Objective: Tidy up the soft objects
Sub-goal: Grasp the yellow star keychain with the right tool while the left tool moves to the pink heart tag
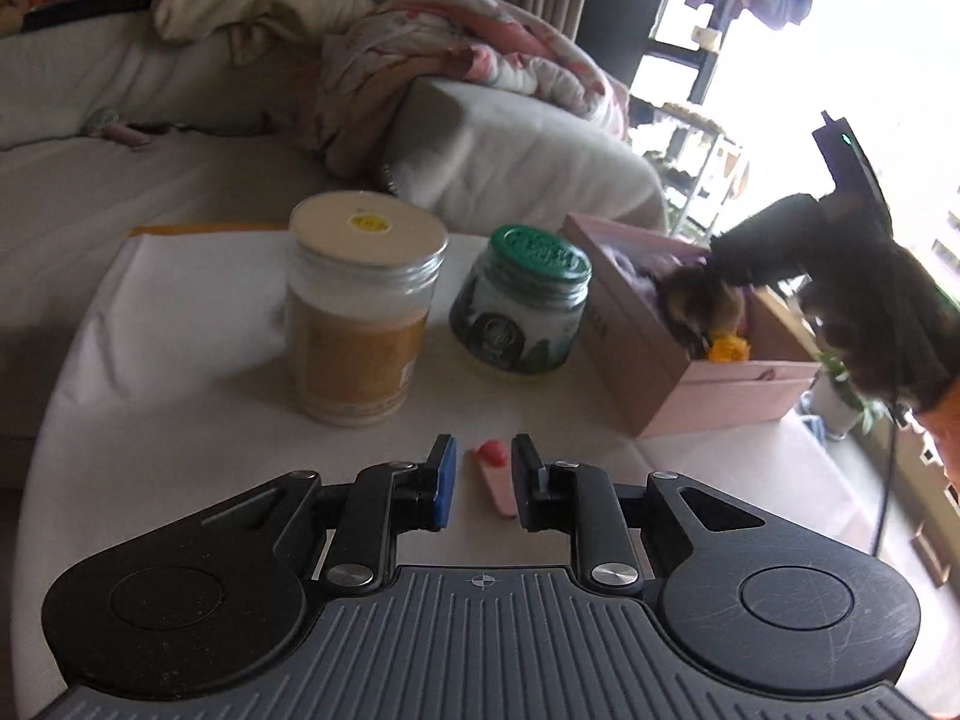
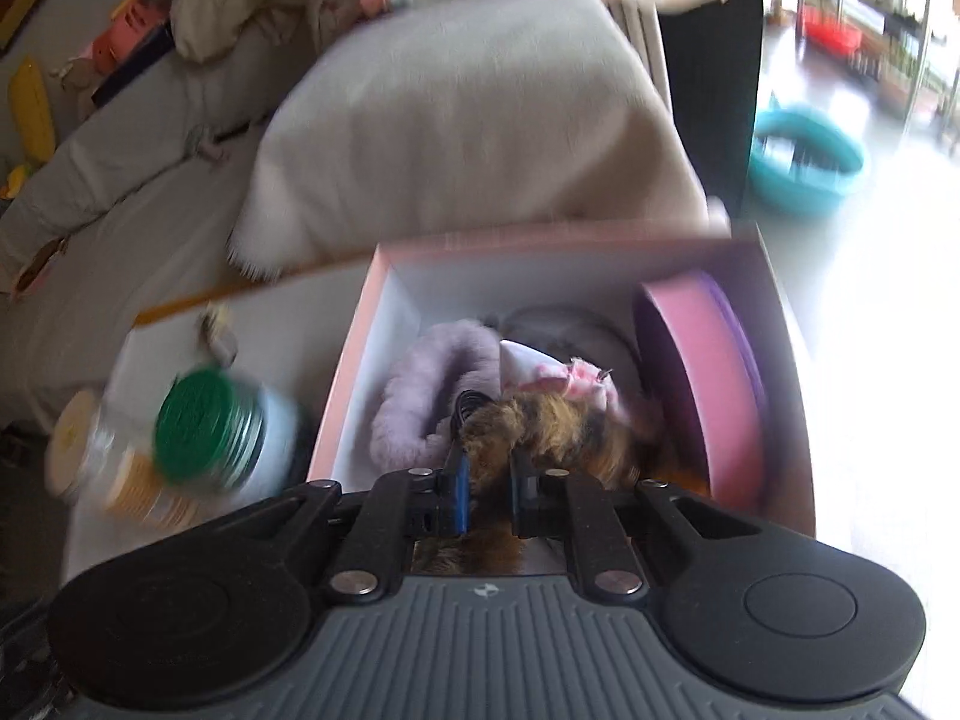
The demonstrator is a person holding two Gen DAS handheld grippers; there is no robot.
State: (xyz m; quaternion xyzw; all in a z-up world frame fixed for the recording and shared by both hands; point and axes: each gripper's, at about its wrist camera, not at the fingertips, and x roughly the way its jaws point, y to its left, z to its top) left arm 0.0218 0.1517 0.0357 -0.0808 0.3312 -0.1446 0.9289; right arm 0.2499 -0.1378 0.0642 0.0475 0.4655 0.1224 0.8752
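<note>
On the white table lies a small pink clip (image 1: 495, 477) with a red knob. My left gripper (image 1: 483, 459) hovers over it, jaws a narrow gap apart, the clip showing between the pads without being pressed. At the right stands a pink box (image 1: 720, 399) (image 2: 360, 354). My right gripper (image 2: 489, 474) (image 1: 711, 279) reaches into it, shut on a brown furry piece (image 2: 558, 426) (image 1: 699, 303). Inside the box are a lilac fluffy ring (image 2: 414, 402), a pink bow (image 2: 576, 378), a grey fluffy thing (image 2: 558, 324) and a round pink case (image 2: 702, 384) standing on edge.
A tall jar with a tan lid (image 1: 360, 312) and a squat jar with a green lid (image 1: 528, 300) (image 2: 210, 426) stand left of the box. A sofa cushion (image 1: 528, 150) and a crumpled blanket (image 1: 456, 42) lie behind. A teal basin (image 2: 804, 162) sits on the floor.
</note>
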